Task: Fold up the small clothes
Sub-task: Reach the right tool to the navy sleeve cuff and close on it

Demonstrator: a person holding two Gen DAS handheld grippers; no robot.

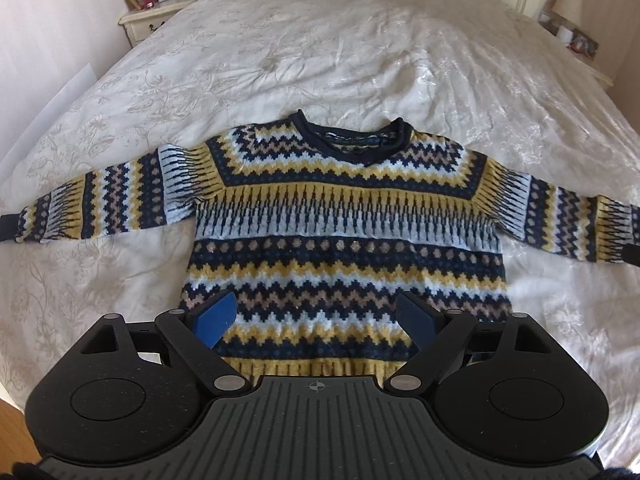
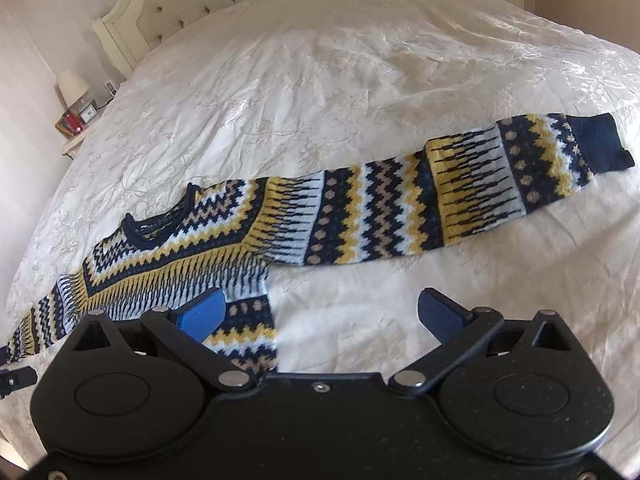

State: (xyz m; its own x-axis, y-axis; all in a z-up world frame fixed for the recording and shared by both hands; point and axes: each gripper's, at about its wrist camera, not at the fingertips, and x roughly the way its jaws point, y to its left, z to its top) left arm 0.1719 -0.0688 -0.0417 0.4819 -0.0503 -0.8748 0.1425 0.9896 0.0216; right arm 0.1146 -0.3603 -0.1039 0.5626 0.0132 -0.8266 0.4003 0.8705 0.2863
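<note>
Left gripper spread wide, empty, hovering above the hem of the patterned knit sweater. Right gripper likewise spread, empty, over the sweater's side edge. Sweater lies flat, front up, on the white bedspread, sleeves out both ways. Likely soft, thick, limp, grippy. Best hold: navy cuff, ahead and to the right of the right gripper, or a shoulder seam.

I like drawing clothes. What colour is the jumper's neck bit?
Dark navy collar, clearest in the left wrist view.
</note>
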